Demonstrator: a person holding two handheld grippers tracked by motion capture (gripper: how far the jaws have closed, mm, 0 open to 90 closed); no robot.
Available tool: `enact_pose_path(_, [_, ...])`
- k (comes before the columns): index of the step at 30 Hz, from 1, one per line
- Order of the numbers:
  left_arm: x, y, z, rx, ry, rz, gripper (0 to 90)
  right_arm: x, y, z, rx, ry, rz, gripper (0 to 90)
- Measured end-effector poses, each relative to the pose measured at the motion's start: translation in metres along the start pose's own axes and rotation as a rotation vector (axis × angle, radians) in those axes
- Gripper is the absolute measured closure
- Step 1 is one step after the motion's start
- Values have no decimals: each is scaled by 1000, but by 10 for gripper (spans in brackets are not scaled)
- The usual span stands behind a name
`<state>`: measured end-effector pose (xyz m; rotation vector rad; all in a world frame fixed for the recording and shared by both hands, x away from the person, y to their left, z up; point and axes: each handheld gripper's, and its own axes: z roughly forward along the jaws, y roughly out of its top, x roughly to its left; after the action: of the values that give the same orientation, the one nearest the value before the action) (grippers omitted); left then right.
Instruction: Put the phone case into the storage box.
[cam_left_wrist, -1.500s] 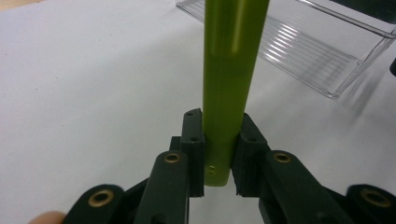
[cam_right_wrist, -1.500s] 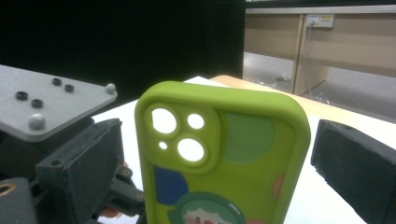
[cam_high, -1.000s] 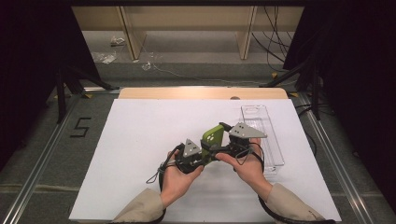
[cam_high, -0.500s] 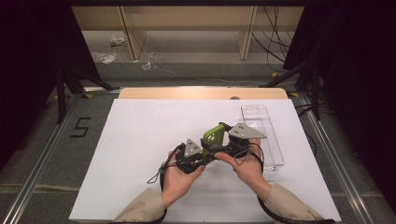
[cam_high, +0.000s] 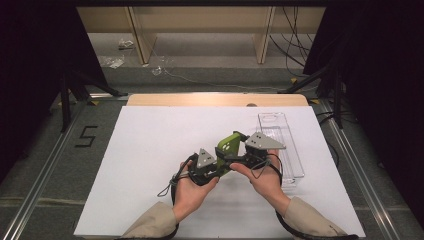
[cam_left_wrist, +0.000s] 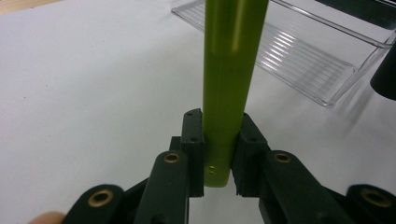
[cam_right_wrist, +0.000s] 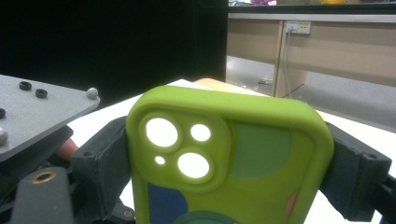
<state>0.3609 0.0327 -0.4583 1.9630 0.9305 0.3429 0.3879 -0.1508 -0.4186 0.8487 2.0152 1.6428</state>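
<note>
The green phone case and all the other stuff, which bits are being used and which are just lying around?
Being used:
- green phone case, pinched by the left claw and with the right claw at its sides
- clear plastic tray beside them, probably

Just lying around:
- scraps on the floor
- cables

A phone case (cam_high: 229, 150) is held above the table (cam_high: 150, 150), right of its centre, between the two tools. The left tool (cam_high: 216, 167) lies at the case's near-left end; the right tool (cam_high: 243, 150) lies at its right, across the case's width. A tray (cam_high: 280, 135) rests on the table just right of and behind the right tool, running front to back. Both hands enter from the near edge, the left hand (cam_high: 190, 192) left of the right hand (cam_high: 262, 177).
</note>
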Motion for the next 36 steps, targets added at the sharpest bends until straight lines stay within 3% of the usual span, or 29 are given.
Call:
enact_pose_path(22, [1,2,-2,-26,-10,18,731,0,4,-2,-7,14,-23,168])
enact_pose_path(26, [1,3,-4,-36,-24,39,656,-1,6,-3,-5,23,-25,168])
enact_pose_path(28, [0,4,-4,-40,-31,68,592,-2,7,-4,-9,20,-27,168])
enact_pose_path(30, [-1,5,-4,-41,-18,108,503,-3,8,-5,-10,18,-29,168])
enact_pose_path(33, [-1,6,-6,-6,-6,131,308,-5,9,-7,-12,13,-28,168])
enact_pose_path(36, [-2,7,-9,16,0,162,178,-7,11,-8,-14,9,-30,168])
